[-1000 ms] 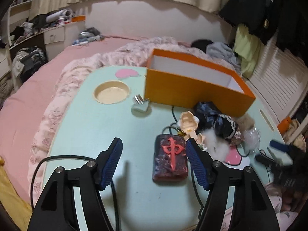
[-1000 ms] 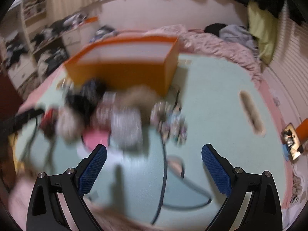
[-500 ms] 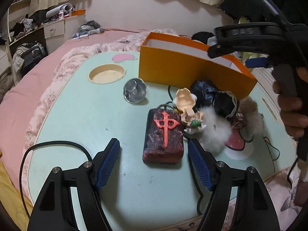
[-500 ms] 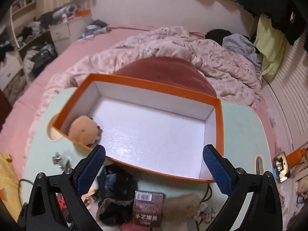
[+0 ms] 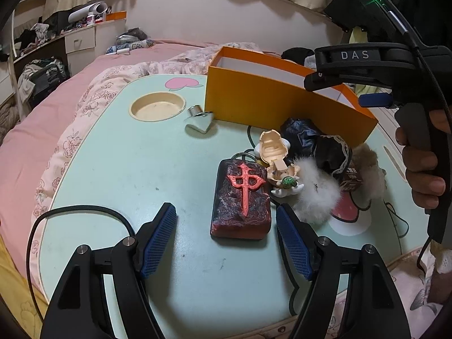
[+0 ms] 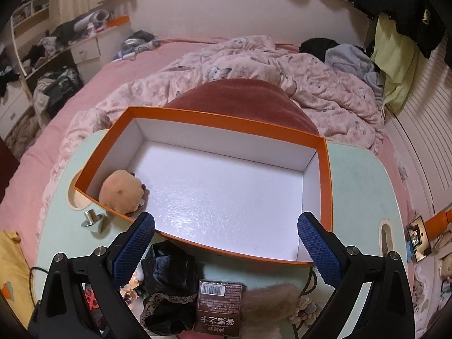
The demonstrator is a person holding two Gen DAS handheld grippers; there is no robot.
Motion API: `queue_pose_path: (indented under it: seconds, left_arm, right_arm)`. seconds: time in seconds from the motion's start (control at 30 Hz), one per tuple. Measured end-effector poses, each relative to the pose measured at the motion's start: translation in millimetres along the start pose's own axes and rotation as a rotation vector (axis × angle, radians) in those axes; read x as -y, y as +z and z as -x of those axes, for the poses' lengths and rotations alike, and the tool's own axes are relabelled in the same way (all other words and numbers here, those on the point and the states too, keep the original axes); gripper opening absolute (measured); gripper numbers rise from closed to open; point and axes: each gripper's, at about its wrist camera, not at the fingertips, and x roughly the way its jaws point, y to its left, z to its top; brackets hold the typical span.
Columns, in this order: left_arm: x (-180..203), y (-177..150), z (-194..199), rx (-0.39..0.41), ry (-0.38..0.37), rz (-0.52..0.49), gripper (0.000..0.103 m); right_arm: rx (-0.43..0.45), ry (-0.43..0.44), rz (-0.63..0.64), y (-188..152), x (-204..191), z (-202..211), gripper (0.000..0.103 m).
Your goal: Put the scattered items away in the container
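On the pale green table (image 5: 127,169) a dark red block with a red character (image 5: 241,197) lies lengthwise. My left gripper (image 5: 226,220) is open, its tips on either side of the block's near end, not touching it. Right of the block sit a cream figure toy (image 5: 278,163), a white fluffy ball (image 5: 313,197) and black lacy cloth (image 5: 316,141). The orange box (image 6: 327,186) holds one tan plush ball (image 6: 121,192). Above its near wall my right gripper (image 6: 226,234) hangs open and empty. A hand (image 5: 423,175) holds that gripper.
A small metal top (image 5: 199,118) lies near a round cup recess (image 5: 157,108). A brown barcoded packet (image 6: 219,305) and tan fur (image 6: 268,305) lie below the right gripper. A black cable (image 5: 70,212) loops at the front left. Pink bedding surrounds the table.
The right gripper swept from over the clutter to above the orange box, then held still. The left gripper sank a little toward the red block and its jaws widened slightly.
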Motion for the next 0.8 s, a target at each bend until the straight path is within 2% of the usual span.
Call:
queue_pose_path:
  seconds: [0.07, 0.17, 0.23, 0.3, 0.37, 0.43, 0.5, 0.6, 0.7, 0.77, 0.8]
  left_arm:
    - [-4.1, -0.4, 7.1, 0.043, -0.022, 0.021, 0.074]
    - [-12.8, -2.2, 20.8, 0.122, -0.060, 0.067, 0.074]
    - [-16.7, -2.7, 22.7, 0.134, -0.075, 0.083, 0.074]
    - [-17.9, -2.7, 19.1, 0.117, -0.080, 0.092, 0.074]
    - [-18.5, -2.3, 17.5, 0.109, -0.084, 0.097, 0.074]
    - [-19.5, -2.9, 20.2, 0.121, -0.096, 0.103, 0.074]
    - [-20.3, -4.9, 24.1, 0.131, -0.102, 0.109, 0.074]
    - [-23.7, -5.0, 23.7, 0.128, -0.111, 0.122, 0.074]
    - [-27.5, -4.9, 21.8, 0.120, -0.127, 0.143, 0.074]
    - [-29.8, -5.3, 22.1, 0.118, -0.133, 0.156, 0.074]
    - [-30.6, -5.3, 22.4, 0.119, -0.137, 0.161, 0.074]
  right_arm:
    - [-0.004, 0.080, 0.010, 6.9, -0.1, 2.7, 0.101]
    - [-0.043, 0.289, -0.022, 30.8, 0.1, 3.1, 0.101]
    - [-0.154, 0.423, -0.049, 51.7, -7.1, -12.1, 0.098]
    - [-0.265, 0.492, -0.037, 66.8, -19.8, -31.3, 0.087]
    - [-0.363, 0.478, -0.017, 78.2, -34.1, -54.7, 0.083]
    - [-0.415, 0.415, 0.006, 83.9, -44.8, -74.0, 0.082]
    - [-0.463, 0.397, 0.052, 82.0, -57.0, -88.9, 0.079]
    - [-0.537, 0.386, 0.123, 69.3, -71.9, -106.2, 0.066]
    - [-0.537, 0.410, 0.118, 62.1, -71.1, -115.4, 0.067]
    - [-0.502, 0.355, 0.164, 62.9, -70.3, -113.4, 0.045]
    - [-0.486, 0.331, 0.187, 62.8, -69.3, -112.0, 0.045]
